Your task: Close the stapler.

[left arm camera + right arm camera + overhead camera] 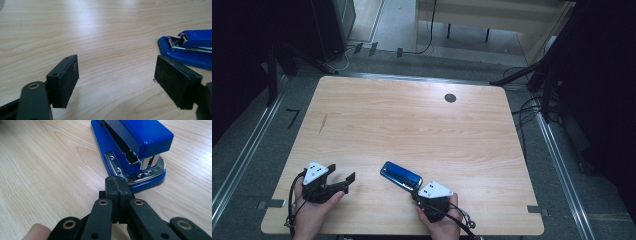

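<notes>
A blue stapler (401, 175) lies on the wooden table (412, 120) near its front edge, its hinged end toward the right gripper. My right gripper (415, 193) is shut, pads pressed flat together with nothing between them. In the right gripper view its tips (118, 182) sit at the rim of the stapler's (140, 140) base; whether they touch it I cannot tell. My left gripper (342, 172) stands open at the front left, apart from the stapler. The left gripper view shows bare wood between its jaws (116, 77), with the stapler (190, 50) off to the right.
A dark round grommet (450, 98) sits in the tabletop at the back right. A faint dark scuff (323, 123) marks the left side. Around the table are metal floor rails (242, 155), cables (527, 112) and a pale wooden desk (492, 15) behind.
</notes>
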